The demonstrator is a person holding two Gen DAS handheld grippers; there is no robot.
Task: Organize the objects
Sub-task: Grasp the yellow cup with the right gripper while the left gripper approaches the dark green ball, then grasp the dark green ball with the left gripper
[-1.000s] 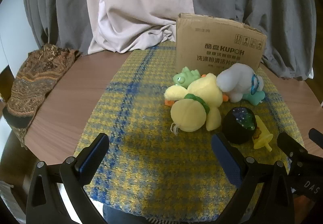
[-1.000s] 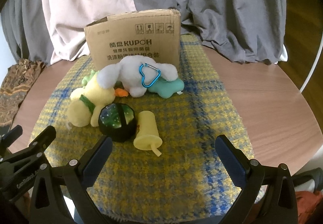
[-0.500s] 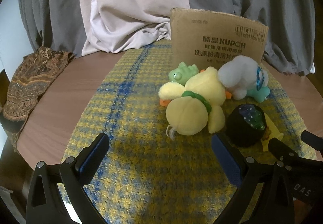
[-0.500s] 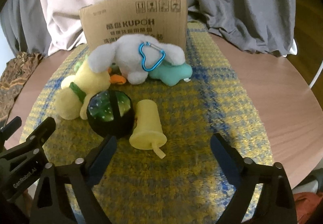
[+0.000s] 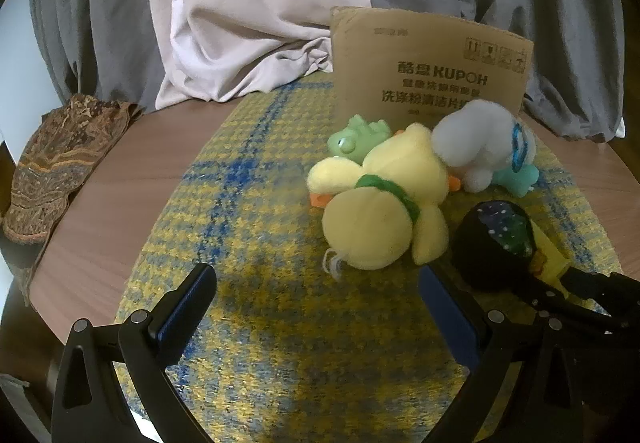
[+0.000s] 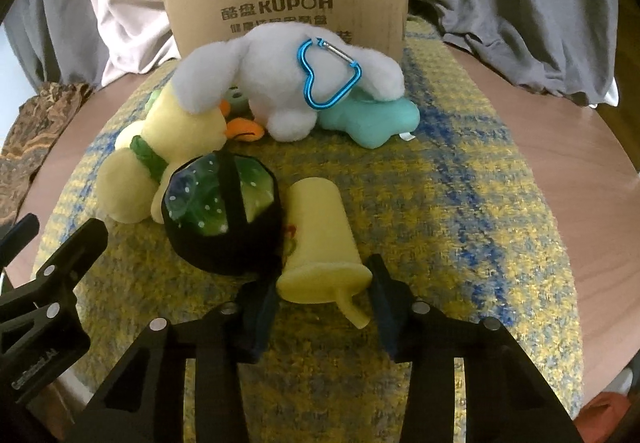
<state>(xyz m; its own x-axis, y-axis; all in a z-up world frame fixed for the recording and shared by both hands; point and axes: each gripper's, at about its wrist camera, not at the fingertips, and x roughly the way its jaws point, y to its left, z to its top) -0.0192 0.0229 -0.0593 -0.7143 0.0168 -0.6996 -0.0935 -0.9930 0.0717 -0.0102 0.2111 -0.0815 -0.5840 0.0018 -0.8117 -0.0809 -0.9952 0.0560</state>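
On the yellow-and-blue plaid cloth (image 6: 460, 203) a yellow sippy cup (image 6: 320, 227) lies on its side, spout toward me. My right gripper (image 6: 322, 295) is closing on the cup's wide lid end, one pad against each side. A black ball with a green pattern (image 6: 220, 211) touches the cup's left side. Behind them lie a yellow duck plush (image 5: 380, 203), a white plush (image 6: 280, 83) with a blue carabiner, a teal bone toy (image 6: 372, 119) and a green frog toy (image 5: 356, 135). My left gripper (image 5: 316, 283) hangs open just before the duck, holding nothing.
A cardboard box (image 5: 428, 63) stands upright behind the toys. Grey and pale curtains (image 5: 240, 23) hang at the back. A brown patterned cloth (image 5: 60, 163) drapes over the round wooden table's (image 5: 120, 203) left edge. My right gripper's arm (image 5: 580, 291) crosses the left wrist view's lower right.
My right gripper came down and forward onto the yellow cup, and its jaws narrowed from wide open to the cup's sides. The left gripper edged slightly nearer the duck.
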